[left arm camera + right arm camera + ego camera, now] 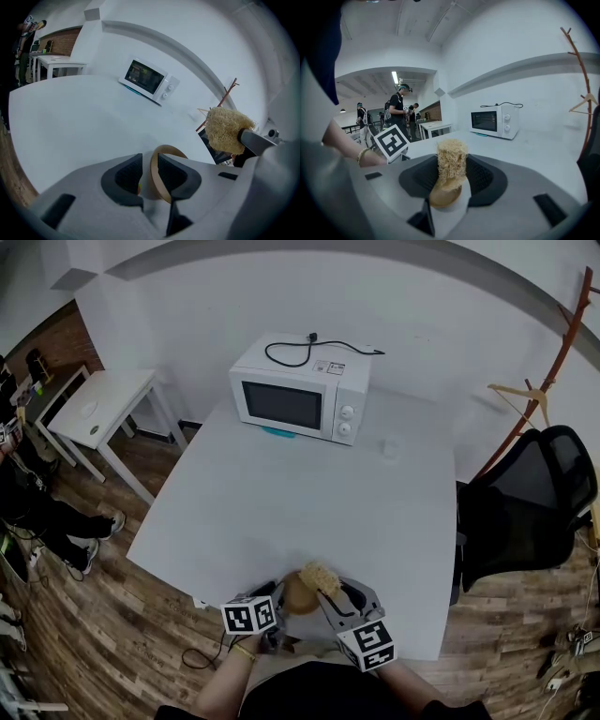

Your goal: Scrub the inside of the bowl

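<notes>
A brown bowl (296, 596) stands on edge at the near rim of the white table (281, 502). In the left gripper view its thin rim (162, 153) runs between the pads of my left gripper (151, 174). That gripper is open, with a pale gap between the rim and the left pad (125, 174). My right gripper (452, 178) is shut on a straw-coloured loofah scrubber (451, 159), which sticks up from the jaws. The scrubber (319, 575) sits right beside the bowl, at its upper right in the head view. A brown rounded shape (444, 197) shows under the scrubber.
A white microwave (300, 395) stands at the table's far side, with a small pale object (390, 448) to its right. A black office chair (530, 502) and a wooden coat rack (553, 371) are on the right. A small white table (98, 409) is at the left. People (401, 110) stand far behind.
</notes>
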The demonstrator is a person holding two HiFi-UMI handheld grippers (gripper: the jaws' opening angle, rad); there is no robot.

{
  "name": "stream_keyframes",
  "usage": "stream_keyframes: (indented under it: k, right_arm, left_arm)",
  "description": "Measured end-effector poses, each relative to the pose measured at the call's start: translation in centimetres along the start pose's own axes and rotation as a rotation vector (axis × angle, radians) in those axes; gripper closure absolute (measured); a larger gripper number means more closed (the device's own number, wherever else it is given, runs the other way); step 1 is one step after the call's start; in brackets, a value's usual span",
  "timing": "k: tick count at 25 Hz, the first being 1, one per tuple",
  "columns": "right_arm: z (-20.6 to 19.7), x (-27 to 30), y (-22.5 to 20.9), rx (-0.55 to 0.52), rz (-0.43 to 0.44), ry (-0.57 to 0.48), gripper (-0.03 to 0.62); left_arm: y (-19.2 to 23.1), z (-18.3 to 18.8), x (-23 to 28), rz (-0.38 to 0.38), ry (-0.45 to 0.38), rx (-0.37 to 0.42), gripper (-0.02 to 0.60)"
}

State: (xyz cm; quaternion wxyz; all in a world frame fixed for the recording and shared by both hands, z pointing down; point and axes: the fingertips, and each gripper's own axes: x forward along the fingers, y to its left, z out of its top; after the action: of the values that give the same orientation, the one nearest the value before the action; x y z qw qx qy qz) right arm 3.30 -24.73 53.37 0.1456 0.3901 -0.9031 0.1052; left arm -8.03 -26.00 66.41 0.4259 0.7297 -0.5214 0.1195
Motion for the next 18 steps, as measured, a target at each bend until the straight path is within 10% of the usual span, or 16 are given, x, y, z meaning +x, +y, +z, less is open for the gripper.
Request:
stream_keyframes:
  k: [18]
  right_arm:
    - [-2.7,2.0,0.7,-0.026,0.079,0.119,0.428]
  left_arm:
    - [-0.8,0.8,-0.2,0.012,-0.025,0.035,0.548]
